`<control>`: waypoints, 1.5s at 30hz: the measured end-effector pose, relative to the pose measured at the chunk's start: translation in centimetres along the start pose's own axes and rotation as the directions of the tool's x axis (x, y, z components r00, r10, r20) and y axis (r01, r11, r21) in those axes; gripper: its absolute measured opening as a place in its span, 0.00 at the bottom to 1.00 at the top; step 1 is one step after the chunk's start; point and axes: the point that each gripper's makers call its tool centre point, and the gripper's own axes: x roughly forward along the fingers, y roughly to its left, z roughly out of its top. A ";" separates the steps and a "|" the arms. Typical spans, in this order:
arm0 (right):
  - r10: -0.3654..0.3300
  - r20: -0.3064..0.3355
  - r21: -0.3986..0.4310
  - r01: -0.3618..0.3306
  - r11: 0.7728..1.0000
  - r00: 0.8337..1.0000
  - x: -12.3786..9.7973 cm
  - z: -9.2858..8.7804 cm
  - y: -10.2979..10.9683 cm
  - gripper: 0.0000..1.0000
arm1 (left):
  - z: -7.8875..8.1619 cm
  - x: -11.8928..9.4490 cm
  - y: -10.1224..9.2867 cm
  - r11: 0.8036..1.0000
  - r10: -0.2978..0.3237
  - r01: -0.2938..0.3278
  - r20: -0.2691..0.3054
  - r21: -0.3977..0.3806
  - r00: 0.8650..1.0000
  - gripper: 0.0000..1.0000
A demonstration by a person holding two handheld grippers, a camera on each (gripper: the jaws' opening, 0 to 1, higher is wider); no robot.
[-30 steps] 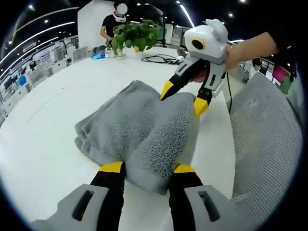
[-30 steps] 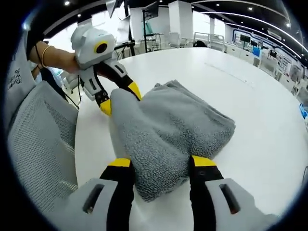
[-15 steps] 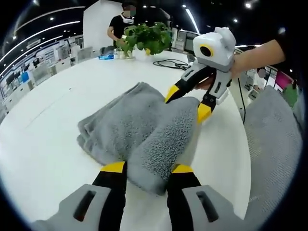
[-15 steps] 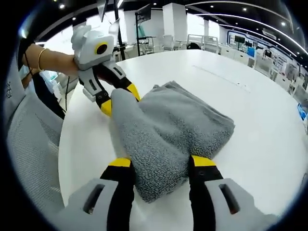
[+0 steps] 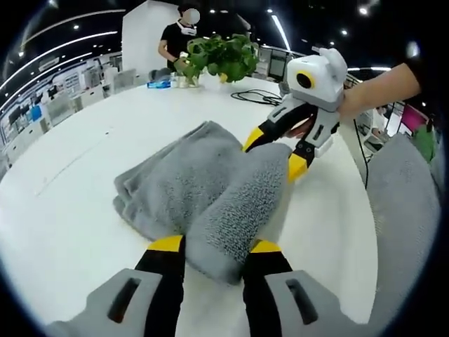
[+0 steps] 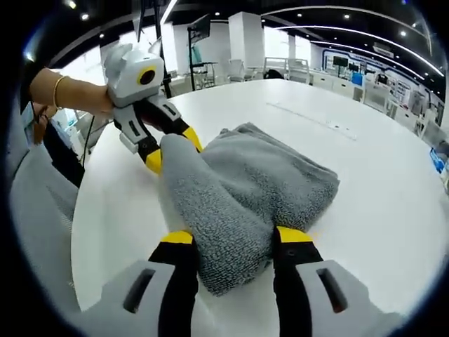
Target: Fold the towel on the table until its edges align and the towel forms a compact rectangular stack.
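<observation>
Towel [image 5: 200, 196] bunched grey on white surface [image 5: 63, 210] (folded layers). Left tool [image 5: 209, 246] and right tool [image 6: 228, 237] each pinching an end of its raised fold.

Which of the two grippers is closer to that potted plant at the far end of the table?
Right. The right gripper holds the towel's corner nearer the potted plant; the left gripper holds the corner farther away.
</observation>
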 end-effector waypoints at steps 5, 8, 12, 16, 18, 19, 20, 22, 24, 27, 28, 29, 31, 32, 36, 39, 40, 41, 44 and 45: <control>-0.005 0.003 -0.004 0.005 1.000 1.000 0.2 0.8 -0.4 0.40 | 0.6 0.5 1.0 1.000 0.008 -0.008 0.010 0.004 1.000 0.30; -0.010 0.001 -0.008 0.010 1.000 1.000 0.2 1.4 -0.3 0.40 | 0.8 0.7 1.5 1.000 0.007 -0.007 0.018 0.001 1.000 0.30; -0.010 0.006 -0.004 0.010 1.000 1.000 0.6 1.2 -1.2 0.40 | 0.9 0.8 1.6 1.000 0.005 -0.005 0.021 0.004 1.000 0.30; -0.010 0.010 -0.006 0.010 1.000 1.000 0.1 1.7 -0.2 0.40 | 1.0 0.8 1.6 1.000 0.009 -0.009 0.024 0.009 1.000 0.30; -0.009 0.010 -0.005 0.010 1.000 1.000 0.2 1.6 -0.4 0.40 | 1.0 0.8 1.6 1.000 0.012 -0.012 0.019 0.001 1.000 0.30; -0.009 0.009 -0.002 0.009 1.000 1.000 0.2 1.6 -0.6 0.40 | 1.0 0.8 1.6 1.000 0.015 -0.015 0.013 -0.003 1.000 0.30; -0.010 0.007 -0.004 0.010 1.000 1.000 0.2 1.6 -0.5 0.40 | 1.0 0.8 1.5 1.000 0.019 -0.019 -0.003 0.013 1.000 0.30; -0.015 0.002 -0.003 0.015 1.000 1.000 0.2 1.5 -0.7 0.40 | 1.1 0.9 1.5 1.000 0.025 -0.024 -0.014 0.008 1.000 0.30; -0.014 -0.011 0.004 0.014 1.000 1.000 0.2 1.5 -0.9 0.42 | 1.0 0.8 1.5 0.999 0.032 -0.031 -0.030 0.018 0.999 0.32; 0.002 -0.013 0.022 -0.002 1.000 1.000 0.3 1.3 -1.1 0.46 | 1.0 0.4 1.5 0.999 0.045 -0.045 -0.035 -0.006 0.998 0.36; 0.003 -0.012 0.028 -0.003 1.000 1.000 0.2 1.3 -1.1 0.48 | 1.1 0.2 1.6 0.998 0.052 -0.053 -0.025 -0.046 0.998 0.38; 0.001 -0.012 0.033 -0.001 0.999 1.000 0.0 1.4 -1.1 0.49 | 1.1 0.1 1.6 0.998 0.053 -0.054 -0.029 -0.038 0.998 0.39; -0.001 -0.012 0.046 0.001 0.999 1.000 -0.2 1.6 -0.9 0.51 | 1.1 -0.1 1.4 0.998 0.060 -0.061 -0.037 -0.034 0.998 0.45; 0.003 -0.011 0.057 -0.003 0.998 1.000 -0.3 1.7 -0.8 0.53 | 1.2 -0.2 1.2 0.998 0.059 -0.061 -0.037 -0.034 0.998 0.48; -0.012 -0.012 0.064 0.013 0.998 1.000 -0.7 1.8 -0.7 0.55 | 1.7 -1.0 1.3 0.992 0.100 -0.101 -0.015 -0.071 0.995 0.56; -0.032 -0.011 0.088 0.033 0.996 0.999 -1.2 1.8 -0.9 0.56 | 1.9 -1.5 1.2 0.990 0.109 -0.109 0.000 -0.088 0.994 0.59; -0.036 -0.009 0.092 0.037 0.995 0.999 -1.4 1.8 -0.9 0.57 | 2.1 -1.7 1.1 0.990 0.107 -0.106 0.007 -0.094 0.994 0.59; -0.043 -0.013 0.099 0.044 0.994 0.999 -1.7 1.8 -0.9 0.57 | 2.2 -1.9 0.8 0.990 0.104 -0.103 0.013 -0.097 0.994 0.59; -0.053 -0.012 0.118 0.054 0.992 0.999 -2.6 1.8 -1.0 0.58 | 2.0 -2.6 0.5 0.988 0.119 -0.119 -0.003 -0.096 0.993 0.61; -0.059 -0.005 0.135 0.059 0.989 0.998 -3.0 1.9 -1.0 0.58 | 2.0 -3.0 0.4 0.987 0.128 -0.128 -0.005 -0.101 0.992 0.63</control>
